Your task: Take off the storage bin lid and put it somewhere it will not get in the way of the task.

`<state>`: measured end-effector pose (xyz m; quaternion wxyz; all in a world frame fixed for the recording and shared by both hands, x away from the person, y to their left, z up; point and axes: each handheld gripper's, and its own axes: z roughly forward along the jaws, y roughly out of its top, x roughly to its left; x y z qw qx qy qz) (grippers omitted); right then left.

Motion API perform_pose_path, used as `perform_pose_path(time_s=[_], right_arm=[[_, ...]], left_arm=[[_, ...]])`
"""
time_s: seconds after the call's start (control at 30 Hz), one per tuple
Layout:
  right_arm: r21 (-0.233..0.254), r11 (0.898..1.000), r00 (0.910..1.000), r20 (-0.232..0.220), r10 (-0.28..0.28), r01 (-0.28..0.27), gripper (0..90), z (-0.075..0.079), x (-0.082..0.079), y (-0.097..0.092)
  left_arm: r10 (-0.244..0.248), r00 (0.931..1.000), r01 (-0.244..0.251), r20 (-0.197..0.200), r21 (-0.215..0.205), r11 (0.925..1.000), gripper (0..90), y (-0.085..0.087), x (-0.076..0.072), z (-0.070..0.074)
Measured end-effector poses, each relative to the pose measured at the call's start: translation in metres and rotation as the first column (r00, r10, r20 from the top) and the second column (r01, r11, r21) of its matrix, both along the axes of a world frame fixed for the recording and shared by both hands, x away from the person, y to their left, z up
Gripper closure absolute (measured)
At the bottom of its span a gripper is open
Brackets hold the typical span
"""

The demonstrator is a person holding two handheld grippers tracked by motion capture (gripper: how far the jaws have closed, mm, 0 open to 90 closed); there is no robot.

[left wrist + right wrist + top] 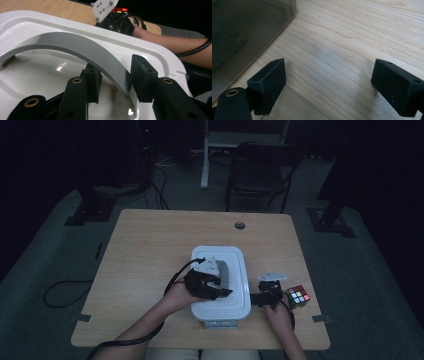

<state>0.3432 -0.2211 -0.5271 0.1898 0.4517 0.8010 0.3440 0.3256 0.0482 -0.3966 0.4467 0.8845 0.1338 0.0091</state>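
The left hand-held gripper stood over the white lidded box near the front middle of the table, its jaws set either side of the grey arched handle on the lid; the pads appeared to bracket the handle near its right-hand end, touching or just short of it, so a firm grip could not be confirmed. The step in hand was judged to be taking hold of that handle. To do it well, the jaws should close squarely across the flat band, closer to the crown of the arch than to its foot, so the box or lid would rise level rather than tip. The right hand-held gripper hung with jaws spread wide over bare wood, holding nothing, just beside the box wall; it was judged free to steady the base if only the lid was meant to come up. A colour-tiled puzzle cube sat just to the right of that gripper. The box contents were hidden under the lid, the latch at the front edge was too small to read, and the dim high view left the surroundings murky
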Motion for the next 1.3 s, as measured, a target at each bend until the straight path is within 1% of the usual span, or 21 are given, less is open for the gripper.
perform_pose_path(time_s=[0.07,0.13,0.2,0.27,0.43,0.5,0.6,0.77,0.87,1.03,1.23,1.3], right_arm=[[-0.002,1.000,1.0000,0.000,0.001,-0.001,12.1,0.000,0.000,0.000],[-0.003,1.000,1.0000,0.001,0.002,-0.002,12.1,0.000,0.000,0.000],[-0.003,1.000,1.0000,0.001,0.002,-0.002,12.1,0.000,0.000,0.000],[-0.002,1.000,1.0000,0.001,0.002,-0.002,12.1,0.000,0.000,0.000],[-0.002,1.000,1.0000,0.001,0.001,-0.001,12.1,0.000,0.000,0.000],[-0.002,1.000,1.0000,0.001,0.001,-0.001,12.1,0.000,0.000,0.000],[-0.002,1.000,1.0000,0.001,0.001,-0.001,12.1,0.000,0.000,0.000],[-0.002,1.000,1.0000,0.001,0.001,-0.001,12.1,0.000,0.000,0.000],[-0.002,1.000,1.0000,0.001,0.001,-0.001,12.1,0.000,0.000,0.000],[-0.002,1.000,1.0000,0.001,0.002,-0.002,12.1,0.000,0.000,0.000],[-0.002,1.000,1.0000,0.002,-0.001,0.001,12.1,0.000,0.000,0.000],[-0.002,1.000,1.0000,0.001,-0.002,0.002,12.1,0.000,0.000,0.000]], left_arm=[[-0.011,0.9999,0.011,-0.003,-0.014,0.9998,63.3,0.002,0.000,0.001],[-0.020,0.9997,0.020,-0.014,-0.038,0.9991,64.8,0.005,-0.001,0.003],[-0.025,0.9996,0.024,-0.015,-0.059,0.9980,66.7,0.008,-0.001,0.006],[-0.030,0.9994,0.029,-0.016,-0.070,0.9971,67.5,0.009,-0.001,0.009],[-0.033,0.9994,0.032,-0.010,-0.082,0.9961,69.1,0.014,-0.003,0.017],[-0.028,0.9996,0.028,0.000,-0.085,0.9960,69.2,0.017,-0.003,0.020],[-0.028,0.9996,0.028,-0.004,-0.090,0.9955,69.8,0.021,-0.002,0.022],[-0.012,0.9999,0.012,0.009,-0.083,0.9965,69.8,0.033,-0.001,0.030],[-0.006,0.9999,0.007,0.009,-0.086,0.9962,69.8,0.037,-0.002,0.032],[0.016,0.9996,-0.014,0.022,-0.085,0.9963,70.5,0.051,-0.001,0.039],[0.027,0.9994,-0.025,0.021,-0.098,0.9948,70.5,0.064,-0.002,0.042],[0.035,0.9991,-0.032,0.024,-0.094,0.9950,70.6,0.068,-0.002,0.042]])
